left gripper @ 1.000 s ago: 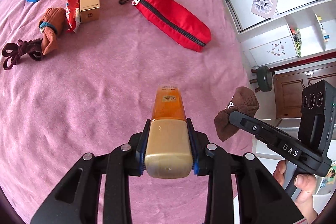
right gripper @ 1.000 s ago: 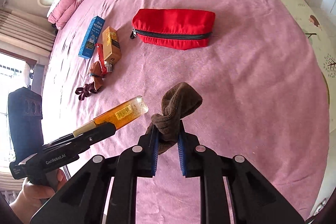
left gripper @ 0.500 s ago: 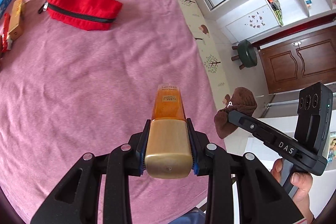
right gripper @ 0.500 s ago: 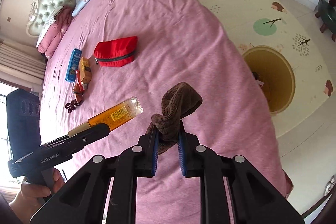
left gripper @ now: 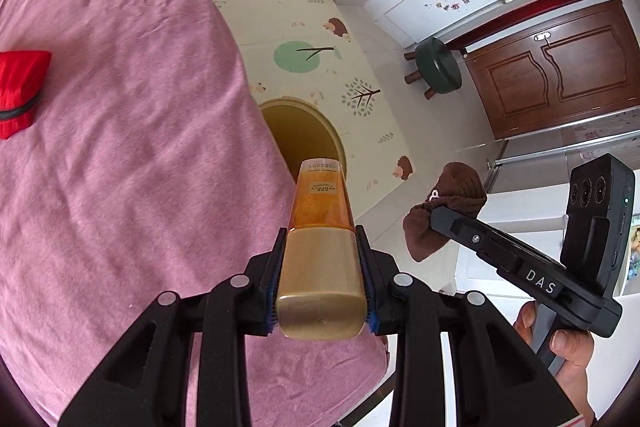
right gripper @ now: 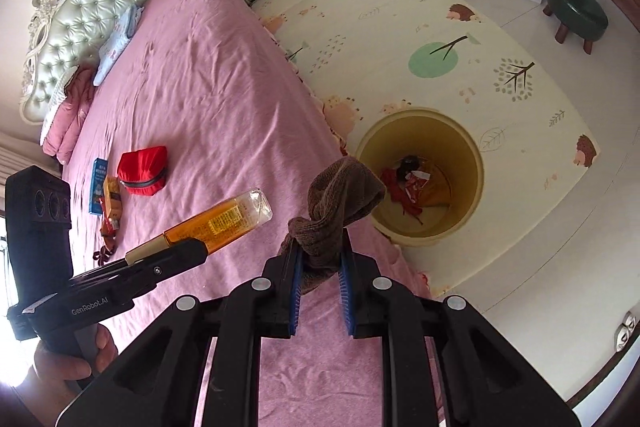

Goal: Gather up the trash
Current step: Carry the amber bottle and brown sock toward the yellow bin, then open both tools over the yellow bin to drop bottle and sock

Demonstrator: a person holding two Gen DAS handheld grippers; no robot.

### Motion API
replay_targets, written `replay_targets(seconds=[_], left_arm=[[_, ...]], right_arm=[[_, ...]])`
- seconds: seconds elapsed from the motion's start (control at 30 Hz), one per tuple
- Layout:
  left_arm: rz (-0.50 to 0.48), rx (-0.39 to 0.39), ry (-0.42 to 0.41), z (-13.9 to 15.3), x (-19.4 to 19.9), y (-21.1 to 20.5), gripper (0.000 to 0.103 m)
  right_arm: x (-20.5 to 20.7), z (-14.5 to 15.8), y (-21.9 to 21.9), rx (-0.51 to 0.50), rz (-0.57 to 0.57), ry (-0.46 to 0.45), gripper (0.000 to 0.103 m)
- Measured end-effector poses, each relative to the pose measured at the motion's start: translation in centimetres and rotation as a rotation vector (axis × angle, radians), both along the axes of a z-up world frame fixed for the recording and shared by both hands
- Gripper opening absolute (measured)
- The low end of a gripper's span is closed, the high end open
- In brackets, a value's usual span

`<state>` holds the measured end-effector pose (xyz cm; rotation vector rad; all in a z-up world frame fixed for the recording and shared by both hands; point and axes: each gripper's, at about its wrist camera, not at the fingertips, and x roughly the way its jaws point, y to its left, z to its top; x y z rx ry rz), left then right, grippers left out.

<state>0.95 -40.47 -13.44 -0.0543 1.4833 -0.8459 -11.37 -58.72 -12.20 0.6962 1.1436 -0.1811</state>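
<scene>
Your left hand-held gripper (left gripper: 322,275) is clamped on the gold cap of a clear, flat-sided bottle of orange liquid (left gripper: 320,205), the blue pads pressing both sides of the cap just as they did a second ago. Your right hand-held gripper (right gripper: 320,277) is closed on a bunched brown knitted sock (right gripper: 336,205), which sticks up and forward from between the pads, the grip unchanged as well.

What differs is what lies beyond them. A second ago both cameras looked down on the middle of the pink bed (right gripper: 192,99), with the red zippered pouch (right gripper: 142,171) straight ahead. Now both grippers have swung to the bed's edge. In the left wrist view the pouch sits cut off at the left border, and the bottle's far end points at the rim of a round yellow trash bin (left gripper: 304,131) standing on the patterned floor mat (left gripper: 280,11) beside the bed. In the right wrist view the bin is fully open to you, just past the sock, with red scraps and paper already at its bottom. The blue carton (right gripper: 98,185) and the small orange box (right gripper: 112,197) remain on the bed beside the pouch, now far off to the left.
</scene>
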Motion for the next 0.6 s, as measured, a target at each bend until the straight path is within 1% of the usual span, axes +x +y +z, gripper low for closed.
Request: replay_targets(seconds=[0.13,0.33,0.4,0.53,0.57,0.6], left_arm=[[-0.021,0.010,-0.007,-0.8,0.8,-3.4,0.032],[-0.039,0.016,-0.001,-1.9,2.2,-7.3,0.032],[-0.052,0.017,-0.007,-2.2,2.6,-8.7,0.032],[-0.084,0.005,-0.029,-2.2,3.4,-11.5,0.032],[-0.094,0.006,-0.034,-2.3,3.6,-12.1,0.032],[-0.105,0.007,-0.045,-2.3,3.8,-12.7,0.032]], right_arm=[[0.6,-0.8,-2.4,-0.006,-0.006,0.007,0.016],[1.8,-1.9,-5.1,-0.011,-0.008,0.016,0.016],[2.3,-2.2,-6.0,-0.013,-0.010,0.017,0.019],[2.9,-2.2,-7.5,-0.042,0.001,0.018,0.019],[2.9,-2.1,-7.9,-0.044,0.004,0.017,0.019],[2.9,-2.1,-8.3,-0.040,0.006,0.015,0.028]])
